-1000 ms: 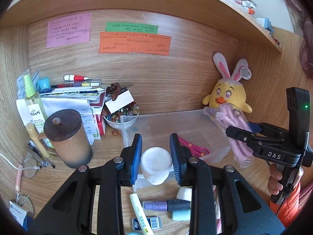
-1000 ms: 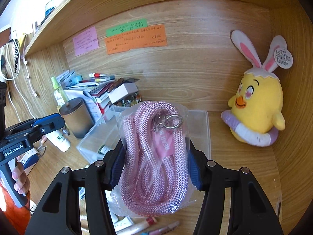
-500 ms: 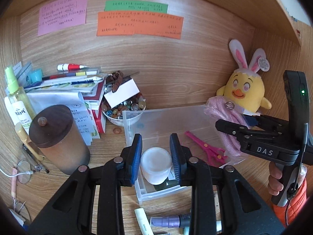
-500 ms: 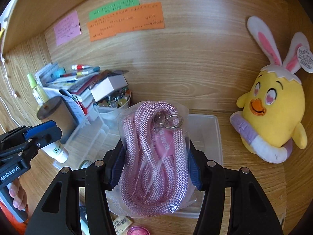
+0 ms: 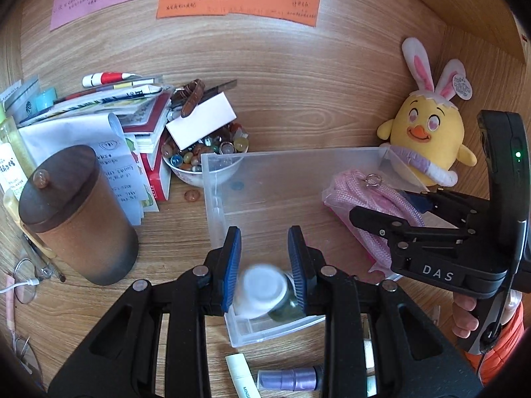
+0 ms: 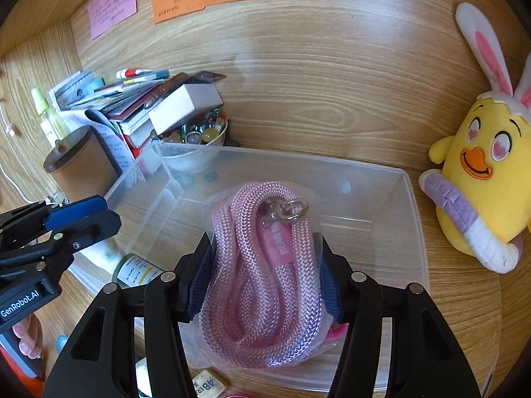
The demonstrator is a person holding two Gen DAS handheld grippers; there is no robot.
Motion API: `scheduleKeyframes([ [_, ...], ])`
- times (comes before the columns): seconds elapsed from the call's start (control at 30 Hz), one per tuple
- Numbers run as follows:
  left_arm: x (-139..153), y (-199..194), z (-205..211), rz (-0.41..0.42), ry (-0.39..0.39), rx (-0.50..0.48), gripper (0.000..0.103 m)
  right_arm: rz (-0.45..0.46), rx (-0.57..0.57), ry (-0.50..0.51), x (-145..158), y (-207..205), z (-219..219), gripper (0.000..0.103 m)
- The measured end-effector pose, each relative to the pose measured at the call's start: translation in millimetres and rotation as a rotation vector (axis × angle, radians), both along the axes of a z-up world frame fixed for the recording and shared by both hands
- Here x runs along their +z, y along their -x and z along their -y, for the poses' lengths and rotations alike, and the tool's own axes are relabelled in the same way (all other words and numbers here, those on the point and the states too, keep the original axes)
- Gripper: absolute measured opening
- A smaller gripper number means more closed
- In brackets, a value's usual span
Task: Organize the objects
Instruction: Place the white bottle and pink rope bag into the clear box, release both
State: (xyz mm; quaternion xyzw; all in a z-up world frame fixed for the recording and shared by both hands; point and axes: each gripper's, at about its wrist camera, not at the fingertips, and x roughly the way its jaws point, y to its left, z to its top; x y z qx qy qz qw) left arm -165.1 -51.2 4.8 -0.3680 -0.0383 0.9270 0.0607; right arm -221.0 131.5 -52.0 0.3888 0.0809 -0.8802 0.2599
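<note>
Compared with one second ago, both grippers have come lower and closer to the clear bin (image 6: 411, 219), and the paper notes on the back wall now sit near the top edge of both views.

The left gripper (image 5: 265, 265) is clamped on a small bottle (image 5: 265, 293) with a white cap. Before, this bottle was above the front edge of the bin; now it is over the narrow front compartment, at the bin's near left corner. The bottle looks blurred, so whether it touches the floor of the bin cannot be told.

The right gripper (image 6: 265, 285) is closed on a bagged pink rope (image 6: 262, 275), its blue pads pressing the bag from both sides. One second ago the rope was in front of the bin and level with the yellow plush (image 6: 488, 179); now it hangs over the large compartment of the bin, in its right part, with the metal ring on top. In the left wrist view the rope (image 5: 371, 199) is inside the bin's outline, left of the plush.

The brown jar (image 5: 76, 219) and the bowl of beads (image 5: 205, 159) stay in their places left of the bin.
</note>
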Motion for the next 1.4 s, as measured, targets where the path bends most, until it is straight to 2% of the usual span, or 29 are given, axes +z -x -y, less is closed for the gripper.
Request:
scheduleKeyframes([
  [0.13, 0, 1, 1, 0.009, -0.002, -0.002, 0.029, 0.031, 0.016, -0.012, -6, 0, 3, 0.055],
  [0.27, 3, -2, 2, 0.011, -0.005, -0.003, 0.031, -0.011, 0.031, -0.037, 0, -9, 7, 0.056],
  [0.4, 10, -8, 2, -0.006, -0.005, 0.001, 0.040, -0.063, 0.045, -0.047, 11, -19, 7, 0.061],
  [0.53, 21, -19, 2, -0.040, -0.005, 0.009, 0.050, -0.080, 0.051, -0.027, 21, -28, 2, 0.062],
  [0.7, 32, -35, 0, -0.088, 0.018, 0.028, 0.070, -0.099, 0.056, 0.027, 34, -44, -10, 0.064],
  [0.8, 37, -46, -2, -0.121, 0.034, 0.042, 0.080, -0.119, 0.053, 0.049, 39, -55, -19, 0.070],
  [0.97, 38, -65, -5, -0.152, 0.066, 0.056, 0.084, -0.162, 0.046, 0.062, 45, -75, -33, 0.079],
  [1.03, 36, -71, -7, -0.149, 0.075, 0.051, 0.085, -0.170, 0.042, 0.073, 45, -81, -38, 0.080],
  [1.2, 32, -91, -8, -0.149, 0.064, 0.038, 0.096, -0.158, 0.014, 0.097, 41, -94, -55, 0.082],
  [1.4, 28, -118, -6, -0.161, 0.061, 0.047, 0.101, -0.165, -0.030, 0.075, 33, -111, -76, 0.085],
])
